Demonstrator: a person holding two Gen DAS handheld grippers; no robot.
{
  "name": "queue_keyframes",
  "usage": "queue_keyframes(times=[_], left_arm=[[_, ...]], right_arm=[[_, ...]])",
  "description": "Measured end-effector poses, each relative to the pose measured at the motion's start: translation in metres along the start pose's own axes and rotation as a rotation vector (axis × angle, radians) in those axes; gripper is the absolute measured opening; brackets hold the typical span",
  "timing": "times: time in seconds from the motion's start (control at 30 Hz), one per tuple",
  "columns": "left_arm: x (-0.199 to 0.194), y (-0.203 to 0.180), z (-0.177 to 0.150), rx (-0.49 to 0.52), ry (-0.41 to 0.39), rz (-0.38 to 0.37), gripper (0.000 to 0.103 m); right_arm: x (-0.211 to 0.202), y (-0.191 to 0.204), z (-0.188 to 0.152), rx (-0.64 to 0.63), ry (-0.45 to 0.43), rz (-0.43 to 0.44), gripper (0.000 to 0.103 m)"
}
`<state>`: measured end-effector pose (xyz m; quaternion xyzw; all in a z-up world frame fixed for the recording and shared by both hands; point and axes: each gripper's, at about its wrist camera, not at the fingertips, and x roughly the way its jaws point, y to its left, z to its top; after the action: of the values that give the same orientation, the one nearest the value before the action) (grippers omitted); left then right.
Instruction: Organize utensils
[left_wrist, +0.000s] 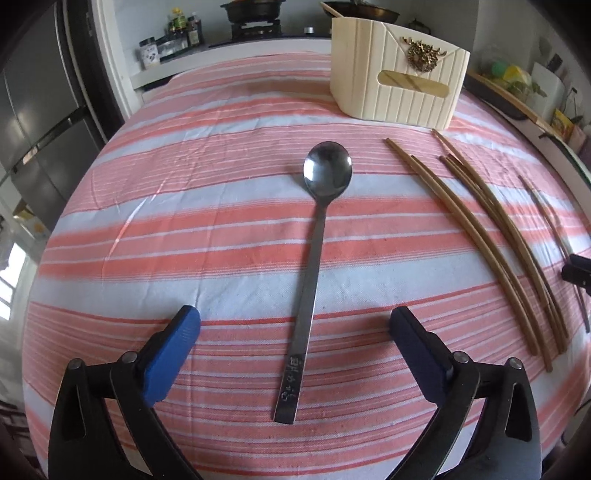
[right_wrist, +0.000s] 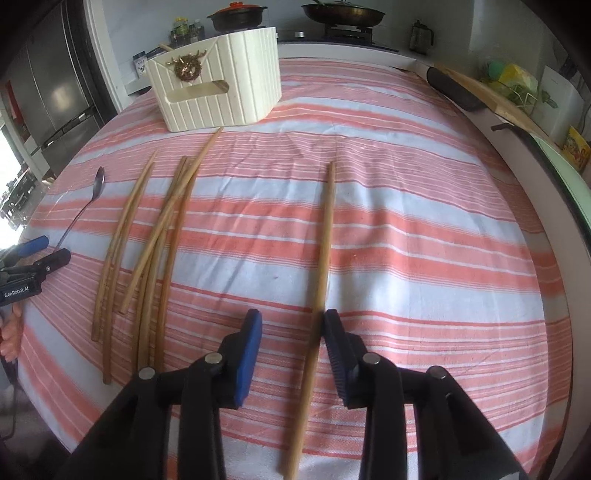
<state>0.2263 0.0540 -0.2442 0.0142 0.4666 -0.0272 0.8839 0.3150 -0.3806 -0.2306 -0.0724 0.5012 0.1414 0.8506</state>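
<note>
A steel spoon (left_wrist: 314, 258) lies flat on the striped cloth, bowl away from me. My left gripper (left_wrist: 295, 321) stands wide open, a finger on either side of the spoon's handle, touching nothing. In the right wrist view a single wooden chopstick (right_wrist: 325, 240) lies on the cloth between the fingers of my right gripper (right_wrist: 293, 317). It sits close against the right pad, and the left pad is well clear of it. Several more chopsticks (right_wrist: 155, 240) lie in a loose bunch between the spoon (right_wrist: 79, 210) and the single one.
A cream ribbed holder box (left_wrist: 399, 74) with a gold ornament stands at the far side of the table (right_wrist: 406, 184). Behind it are a stove with pans and a fridge on the left. A counter with clutter runs along the right edge.
</note>
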Motion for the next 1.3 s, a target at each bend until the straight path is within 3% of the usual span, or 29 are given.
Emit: queue_keyframes(times=[0.1, 0.37, 0.6, 1.3], left_arm=[[-0.001, 0.000, -0.001, 0.011, 0.003, 0.002, 0.103], [-0.005, 0.002, -0.006, 0.005, 0.000, -0.010, 0.103], [-0.005, 0.002, -0.008, 0.019, -0.003, -0.022, 0.103], [-0.006, 0.001, -0.008, 0.018, -0.010, -0.023, 0.103]], right_arm=[[0.001, 0.003, -0.002, -0.039, -0.029, -0.010, 0.042], [0.000, 0.000, -0.007, -0.028, -0.080, 0.004, 0.045], [0.003, 0.013, -0.006, -0.071, -0.059, 0.011, 0.070], [0.005, 0.014, -0.002, -0.063, -0.035, 0.010, 0.072]])
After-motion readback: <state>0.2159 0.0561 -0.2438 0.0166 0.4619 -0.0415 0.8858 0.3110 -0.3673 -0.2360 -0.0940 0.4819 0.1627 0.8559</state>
